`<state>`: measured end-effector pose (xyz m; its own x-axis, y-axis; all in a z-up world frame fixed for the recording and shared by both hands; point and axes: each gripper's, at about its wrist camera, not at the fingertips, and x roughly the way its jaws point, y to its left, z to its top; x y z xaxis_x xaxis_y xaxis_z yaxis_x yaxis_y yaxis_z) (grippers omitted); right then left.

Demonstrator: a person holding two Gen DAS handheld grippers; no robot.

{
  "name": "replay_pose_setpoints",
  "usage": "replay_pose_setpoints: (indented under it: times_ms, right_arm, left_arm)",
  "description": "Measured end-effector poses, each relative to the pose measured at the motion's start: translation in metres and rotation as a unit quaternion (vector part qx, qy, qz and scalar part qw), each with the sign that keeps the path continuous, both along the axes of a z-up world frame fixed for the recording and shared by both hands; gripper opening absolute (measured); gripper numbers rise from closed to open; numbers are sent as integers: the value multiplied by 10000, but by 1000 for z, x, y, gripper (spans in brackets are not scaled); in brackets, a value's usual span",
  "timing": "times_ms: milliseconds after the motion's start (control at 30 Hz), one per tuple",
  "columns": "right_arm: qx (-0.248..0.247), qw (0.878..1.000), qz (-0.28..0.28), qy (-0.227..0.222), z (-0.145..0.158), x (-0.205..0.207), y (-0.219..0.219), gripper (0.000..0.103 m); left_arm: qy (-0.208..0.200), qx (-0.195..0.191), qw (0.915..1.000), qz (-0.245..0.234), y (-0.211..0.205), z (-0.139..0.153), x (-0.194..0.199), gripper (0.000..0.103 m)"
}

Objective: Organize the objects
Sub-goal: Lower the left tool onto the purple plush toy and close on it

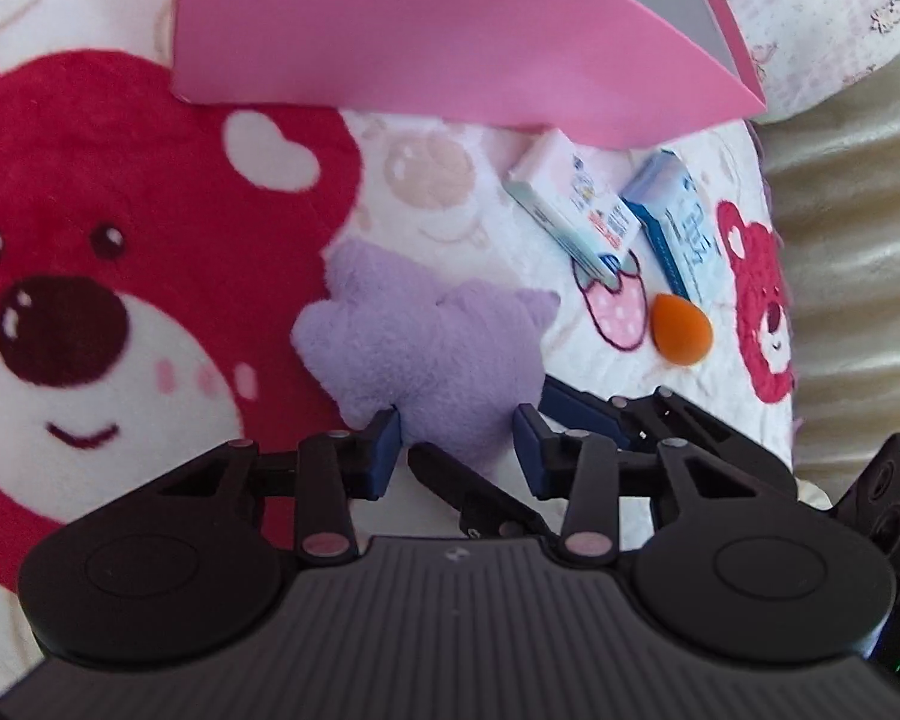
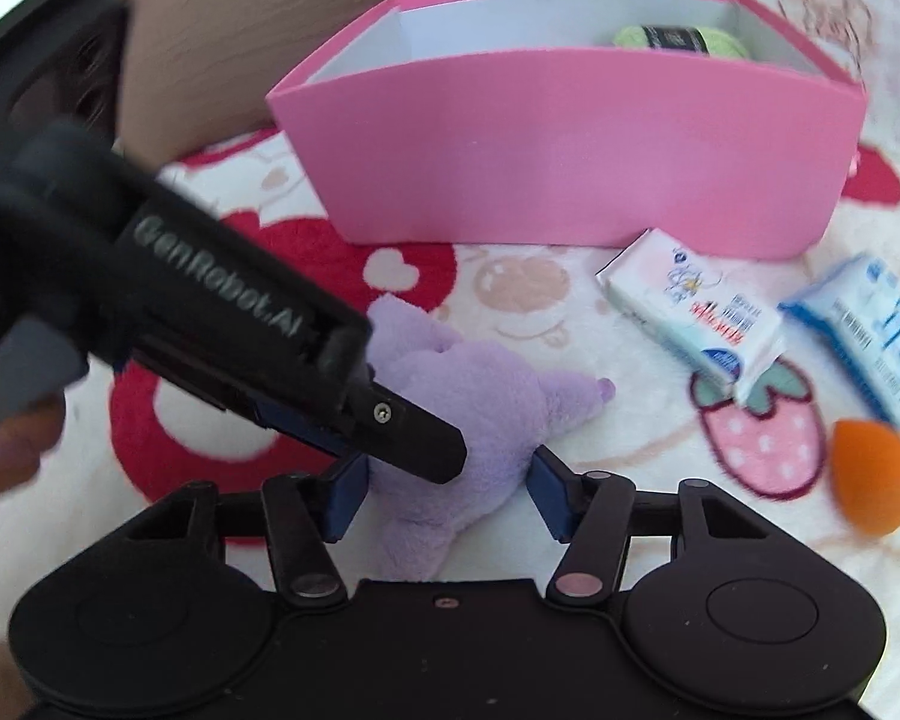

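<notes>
A purple plush star [image 1: 426,348] lies on the bear-print blanket [image 1: 120,210], in front of a pink box [image 2: 570,144]. My left gripper [image 1: 457,450] has its blue pads against the star's lower lobe on both sides, shut on it. In the right wrist view the left gripper reaches in from the left, one of its fingers [image 2: 420,444] lying over the plush star [image 2: 474,408]. My right gripper [image 2: 447,486] straddles the same toy from the near side. Only its pad tips reach the fur and no squeeze shows. One right finger [image 1: 474,492] lies under the star.
A green yarn ball [image 2: 678,39] sits inside the pink box. To the right lie a white-and-pink packet [image 2: 690,312], a blue packet [image 2: 870,348] and an orange teardrop sponge [image 2: 876,480]. A brown cushion [image 2: 210,48] is behind left. The blanket's edge meets a beige surface [image 1: 858,240].
</notes>
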<state>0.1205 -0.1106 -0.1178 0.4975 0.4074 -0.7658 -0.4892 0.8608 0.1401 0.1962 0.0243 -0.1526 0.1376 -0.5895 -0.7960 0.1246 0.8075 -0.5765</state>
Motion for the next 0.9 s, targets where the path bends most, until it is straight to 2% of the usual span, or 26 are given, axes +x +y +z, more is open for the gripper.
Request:
replay_pose_setpoints:
  times_ms: [100,233,333,400,567,700,767,900]
  right_arm:
    - [-61,9999,91,-133,6,-8,-12,57]
    - [89,9997,40,-226,5,-8,-26,55]
    - [28,9991,73,-416,8,-13,-30,54]
    - [-93,9986,18,-521,9,-14,-30,54]
    - [-67,9988,-83,-482,10,-10,-35,54]
    - [105,9995,-24,-291,6,-11,-38,55]
    - [328,9994,-50,-98,1,-8,-41,57]
    - [629,9962,-423,423,-8,-2,-42,67]
  left_arm:
    - [7,4,9999,-170,-8,3,-4,40]
    - [-333,208,9987,-320,-13,14,-10,41]
    - [-610,377,9966,-397,-12,24,-12,50]
    - [-809,624,9938,-442,-10,29,-13,52]
    - [-894,602,9940,-159,5,28,-5,52]
    - [-1072,659,9920,86,4,16,5,52]
    - [-986,485,9938,181,4,10,8,50]
    - [-840,182,9961,204,4,4,6,38]
